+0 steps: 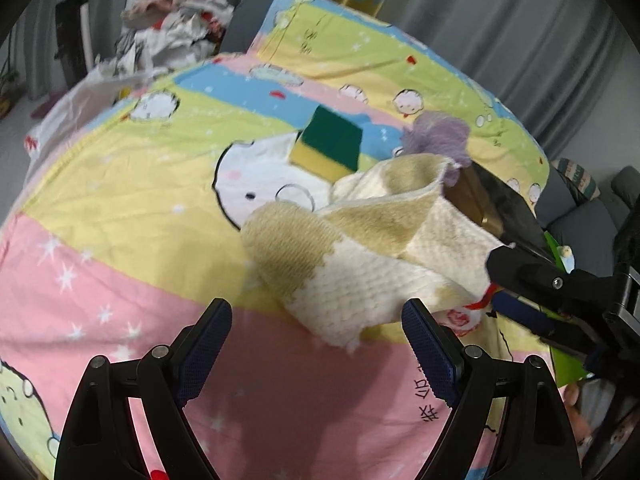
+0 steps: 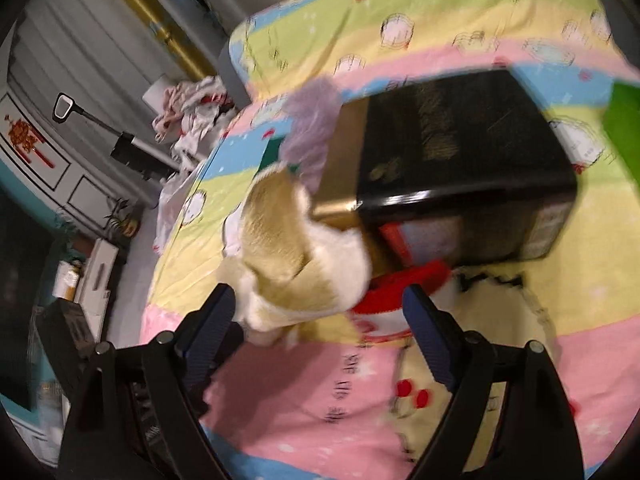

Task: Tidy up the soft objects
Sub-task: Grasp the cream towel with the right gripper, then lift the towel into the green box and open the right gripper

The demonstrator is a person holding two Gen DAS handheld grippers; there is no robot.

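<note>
Left wrist view: the cream towel (image 1: 360, 248) lies crumpled just ahead of the left gripper (image 1: 316, 344), jaws spread. The right gripper (image 2: 318, 316), jaws also spread and empty, is nearer its edge.

A bedroom in someone's home: a bed (image 1: 120, 248) spread with a cartoon-print quilt in pink, yellow and blue stripes, grey curtains (image 1: 520, 28) along the wall, a heap of rumpled clothes (image 1: 168, 36) past the bed's far edge, and a grey panelled cabinet (image 2: 60, 176) by the wall
</note>
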